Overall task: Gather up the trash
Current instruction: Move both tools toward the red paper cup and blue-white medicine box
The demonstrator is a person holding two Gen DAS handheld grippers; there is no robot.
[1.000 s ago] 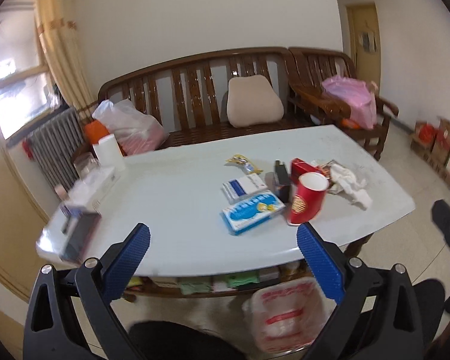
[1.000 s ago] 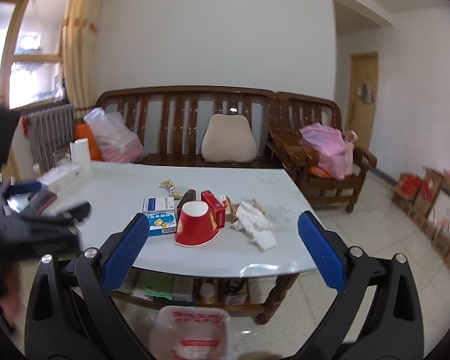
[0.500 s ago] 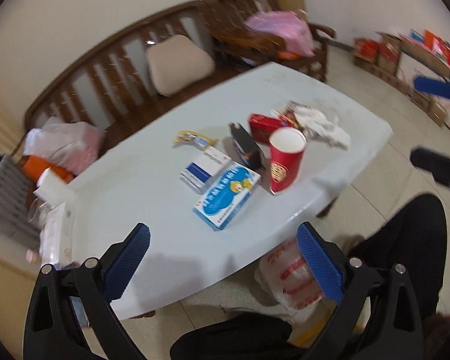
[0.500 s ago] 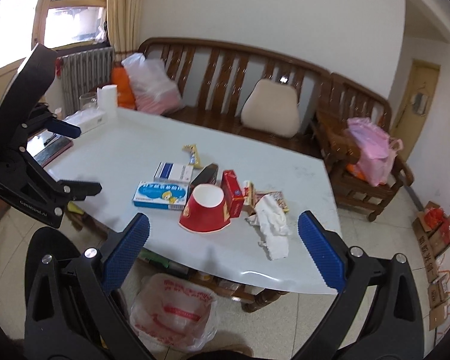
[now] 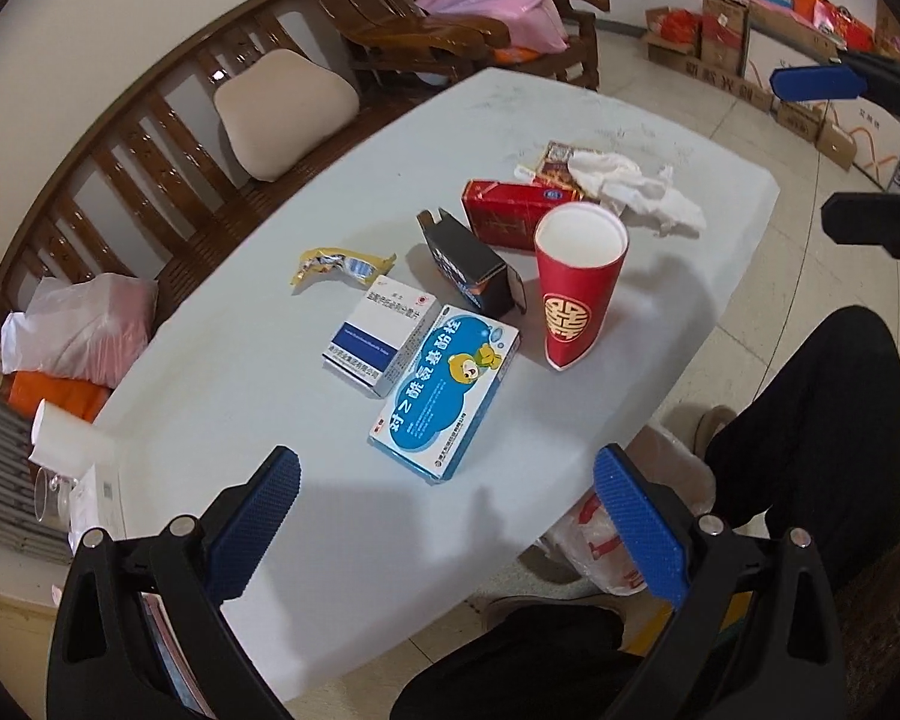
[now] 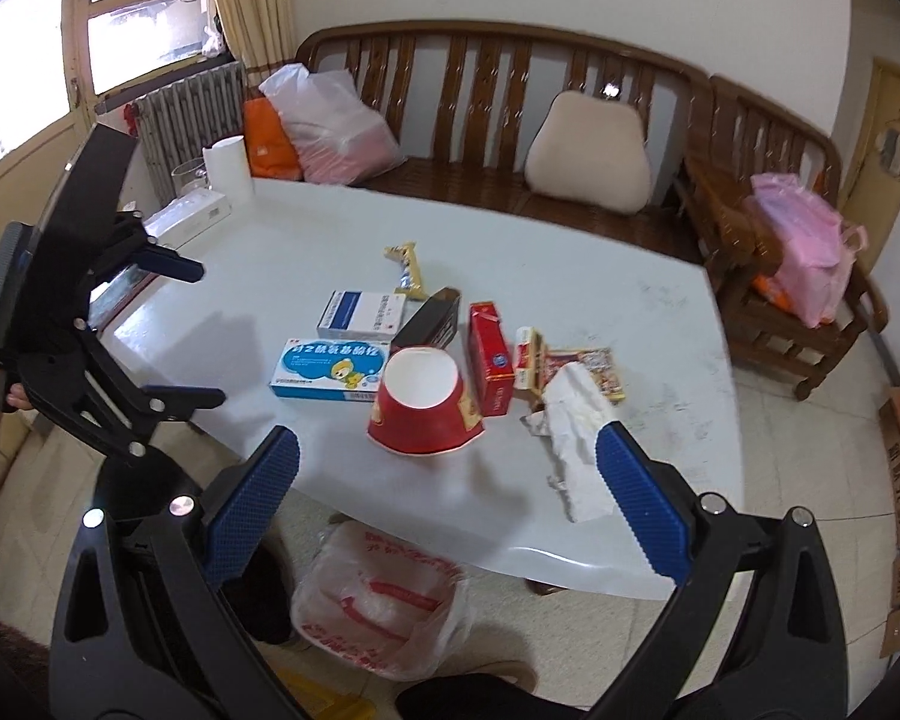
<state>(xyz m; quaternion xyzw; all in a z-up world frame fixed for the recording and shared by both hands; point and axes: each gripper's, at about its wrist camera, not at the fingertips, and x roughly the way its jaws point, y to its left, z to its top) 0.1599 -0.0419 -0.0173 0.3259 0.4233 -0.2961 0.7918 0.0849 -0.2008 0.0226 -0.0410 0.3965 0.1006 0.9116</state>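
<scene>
Both my grippers, left [image 5: 444, 510] and right [image 6: 447, 480], gape empty; next, closing on the cup [image 6: 423, 402] at twelve o'clock.

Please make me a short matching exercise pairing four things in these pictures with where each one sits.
Things:
1. red cup
2. cushion
3. pink bag
4. bin bag

Places:
A. on the armchair
B. on the floor by the table
C. upright on the table
D. on the bench

Pairs: 1-C, 2-D, 3-A, 4-B
</scene>
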